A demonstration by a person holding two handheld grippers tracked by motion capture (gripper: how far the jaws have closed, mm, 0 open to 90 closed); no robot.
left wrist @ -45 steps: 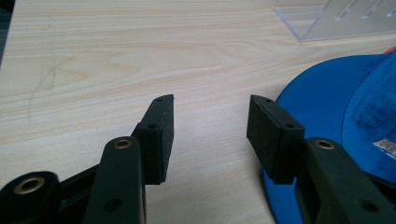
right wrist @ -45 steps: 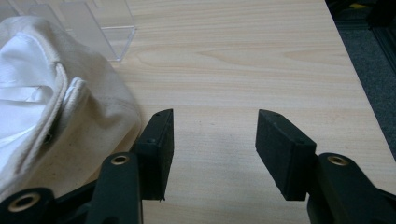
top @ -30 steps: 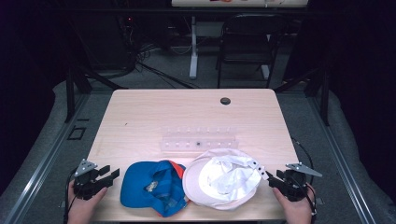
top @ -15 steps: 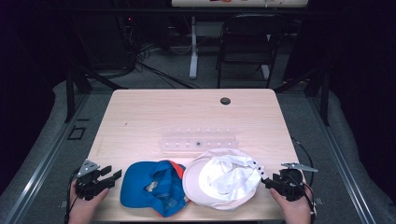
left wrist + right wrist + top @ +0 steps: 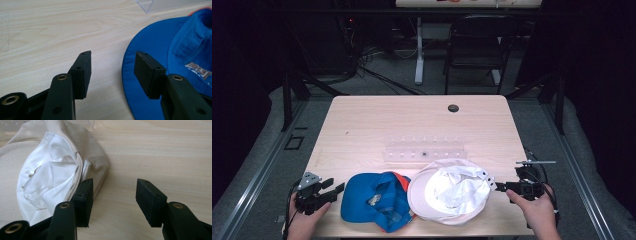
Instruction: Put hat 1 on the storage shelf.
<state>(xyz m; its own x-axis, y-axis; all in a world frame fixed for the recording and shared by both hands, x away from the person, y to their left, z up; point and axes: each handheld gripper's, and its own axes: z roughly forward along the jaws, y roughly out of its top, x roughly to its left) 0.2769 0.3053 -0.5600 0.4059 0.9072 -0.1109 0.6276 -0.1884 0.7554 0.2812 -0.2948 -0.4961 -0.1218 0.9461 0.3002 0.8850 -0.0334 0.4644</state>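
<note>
High view: right tool point(image 5: 501, 187) nearer white cap point(image 5: 447, 196)

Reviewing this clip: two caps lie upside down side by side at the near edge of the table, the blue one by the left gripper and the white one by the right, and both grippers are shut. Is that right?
Not quite: both grippers are open. The left gripper view shows its jaws spread beside the blue cap, gripping nothing; the right gripper view shows its jaws spread beside the white cap. The rest holds.

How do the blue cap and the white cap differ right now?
The blue cap is bright blue with orange trim; the white cap is off-white with a white lining. The blue cap lies by the left gripper, the white cap by the right gripper. Both lie upside down at the table's near edge, touching.
</note>
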